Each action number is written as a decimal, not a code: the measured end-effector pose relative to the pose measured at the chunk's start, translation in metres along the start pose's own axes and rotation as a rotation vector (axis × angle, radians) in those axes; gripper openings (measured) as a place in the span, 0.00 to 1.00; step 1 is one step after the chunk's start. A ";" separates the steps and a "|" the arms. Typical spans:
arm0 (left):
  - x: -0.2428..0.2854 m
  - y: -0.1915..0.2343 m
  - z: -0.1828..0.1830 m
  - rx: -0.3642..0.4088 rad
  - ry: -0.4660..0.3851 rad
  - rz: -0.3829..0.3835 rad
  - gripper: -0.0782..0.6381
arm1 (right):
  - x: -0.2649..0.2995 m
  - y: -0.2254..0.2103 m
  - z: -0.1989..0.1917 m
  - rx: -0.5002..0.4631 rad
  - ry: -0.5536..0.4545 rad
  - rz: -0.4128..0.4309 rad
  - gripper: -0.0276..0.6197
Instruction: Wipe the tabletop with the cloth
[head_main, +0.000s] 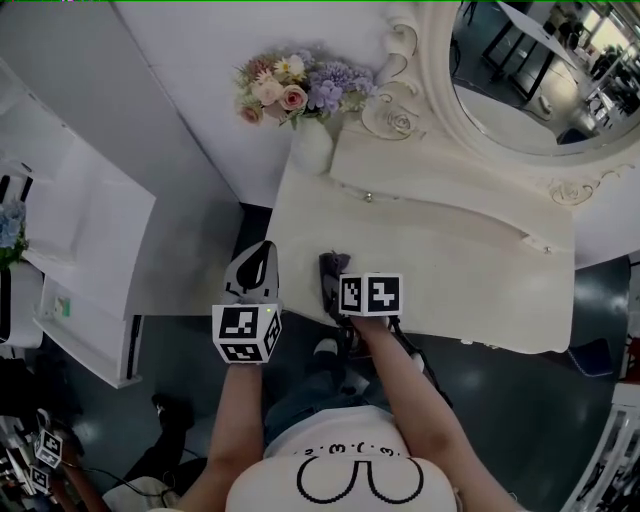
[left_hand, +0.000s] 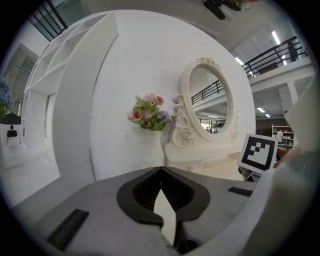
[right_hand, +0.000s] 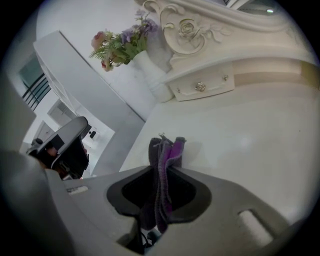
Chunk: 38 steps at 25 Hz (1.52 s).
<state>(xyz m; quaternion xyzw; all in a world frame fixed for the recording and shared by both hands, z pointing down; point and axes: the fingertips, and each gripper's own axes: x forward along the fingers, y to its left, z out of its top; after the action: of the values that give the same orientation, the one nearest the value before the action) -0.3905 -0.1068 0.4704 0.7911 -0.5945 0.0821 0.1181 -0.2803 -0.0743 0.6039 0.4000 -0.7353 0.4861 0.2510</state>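
Two grippers: your right gripper (right_hand: 161, 170) is clamped on the purple-grey cloth (right_hand: 169, 147), at the desk's (head_main: 450, 260) 7 o'clock edge. Press it flat, sweep toward 3 o'clock in overlapping passes, clear of the vase (head_main: 310, 145). Left gripper (left_hand: 162, 197), jaws together, hangs off-desk.

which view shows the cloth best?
Right gripper view: the cloth sits centre, its purple-grey folds pinched between the jaws. Head view shows only a small dark scrap over the tabletop. Left gripper view misses it.
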 end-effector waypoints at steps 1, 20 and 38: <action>-0.002 0.005 0.000 -0.002 0.000 0.010 0.11 | 0.004 0.005 0.001 -0.001 0.004 0.005 0.17; -0.046 0.099 -0.019 -0.052 0.014 0.206 0.11 | 0.077 0.117 -0.013 -0.145 0.125 0.151 0.17; -0.003 0.058 -0.003 -0.046 0.012 0.114 0.11 | -0.013 0.069 0.036 0.017 -0.101 0.363 0.16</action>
<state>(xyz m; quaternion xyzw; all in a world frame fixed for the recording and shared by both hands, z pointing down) -0.4473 -0.1188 0.4774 0.7525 -0.6397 0.0800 0.1348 -0.3296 -0.0891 0.5444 0.2867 -0.8029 0.5090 0.1185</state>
